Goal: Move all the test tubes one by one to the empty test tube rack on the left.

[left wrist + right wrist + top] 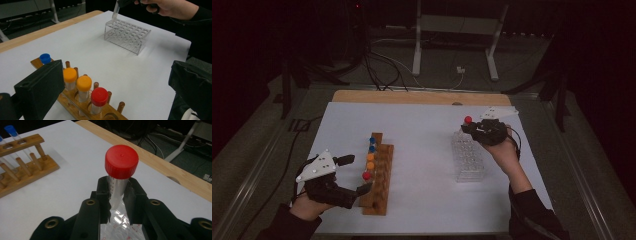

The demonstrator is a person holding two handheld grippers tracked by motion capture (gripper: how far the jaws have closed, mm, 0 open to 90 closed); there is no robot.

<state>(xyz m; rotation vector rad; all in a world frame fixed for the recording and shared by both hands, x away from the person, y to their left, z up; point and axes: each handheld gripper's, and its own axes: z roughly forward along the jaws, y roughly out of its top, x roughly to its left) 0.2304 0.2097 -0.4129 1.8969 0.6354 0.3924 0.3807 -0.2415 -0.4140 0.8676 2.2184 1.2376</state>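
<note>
Lower left of the high view: left tongs point(354, 175), jaws spread wide, nothing between them, hovering just beside the near end of the wooden test-tube rack point(377, 176). In that rack, centre-left: a row of capped tubes, two blue caps point(372, 144) at the far end, two orange caps point(370, 161) next, one red cap point(366, 175) nearest. All on a white worktop point(422, 135). Right of centre: clear plastic rack point(469, 160), standing well apart from the wooden one. Upper right: right tongs point(471, 126), jaws clamped tight on a red-capped test tube point(468, 120), cap up, raised over the far end of the clear rack. Right gripper view: tube point(119, 177) pinched below its cap between both black pads, clear rack showing beneath.
</note>
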